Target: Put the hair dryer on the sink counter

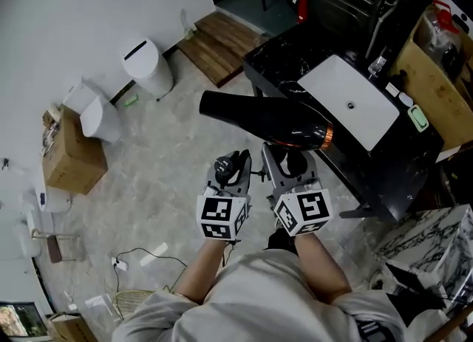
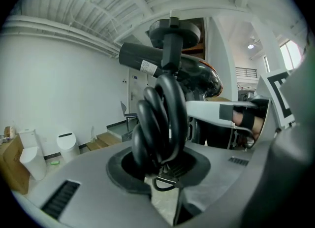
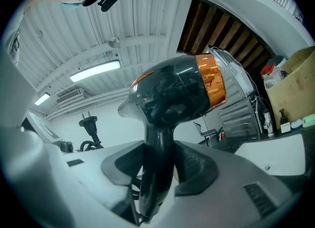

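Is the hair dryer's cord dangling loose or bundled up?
Bundled up: the cord sits in coiled loops clamped in the left tongs, plug sticking up; the right tongs hold the hair dryer.

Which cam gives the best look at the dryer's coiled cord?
Left gripper view: the coiled cord fills the centre, clamped in the left gripper. Head view shows it as a small dark bundle at that gripper; right gripper view catches just the plug.
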A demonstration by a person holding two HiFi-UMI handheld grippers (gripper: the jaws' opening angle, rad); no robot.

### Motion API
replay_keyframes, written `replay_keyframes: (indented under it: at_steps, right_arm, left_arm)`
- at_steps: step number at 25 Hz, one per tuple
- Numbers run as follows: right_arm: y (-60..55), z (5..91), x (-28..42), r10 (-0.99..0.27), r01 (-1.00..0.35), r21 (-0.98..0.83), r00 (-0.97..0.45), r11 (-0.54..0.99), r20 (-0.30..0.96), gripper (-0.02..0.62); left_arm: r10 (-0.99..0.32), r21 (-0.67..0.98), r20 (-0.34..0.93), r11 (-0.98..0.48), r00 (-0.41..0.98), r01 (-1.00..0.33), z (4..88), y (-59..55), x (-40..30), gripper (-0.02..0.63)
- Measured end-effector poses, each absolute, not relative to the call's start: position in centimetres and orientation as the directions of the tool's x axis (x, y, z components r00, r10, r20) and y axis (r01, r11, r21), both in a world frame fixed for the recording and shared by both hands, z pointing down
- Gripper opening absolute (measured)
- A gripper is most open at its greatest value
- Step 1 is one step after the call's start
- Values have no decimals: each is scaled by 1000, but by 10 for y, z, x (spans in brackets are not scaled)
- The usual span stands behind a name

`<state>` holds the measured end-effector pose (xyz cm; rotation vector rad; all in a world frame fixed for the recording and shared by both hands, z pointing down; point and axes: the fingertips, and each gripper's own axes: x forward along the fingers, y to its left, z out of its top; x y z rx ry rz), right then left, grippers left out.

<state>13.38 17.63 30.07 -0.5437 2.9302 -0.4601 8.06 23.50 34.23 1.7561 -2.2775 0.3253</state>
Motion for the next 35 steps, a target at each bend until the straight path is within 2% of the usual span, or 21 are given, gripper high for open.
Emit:
replay_keyframes:
  at_steps: [18,25,35]
  right_arm:
    - [55,346,92,-440,-401,-398,-898,825,-7,186]
    - [30,365,57,-492,-463,-403,-870,789,37,186]
    - [2,378,17,-621,-603,-424,-776,676,114,186]
  left_arm:
    - [-899,27,412,173,-147,-985,384,115,27,103]
    - [-895,85,443,101,-53,-991,409,84,-9,103]
    - [-881,144,454,-74,132,-987,418,52,-51,103]
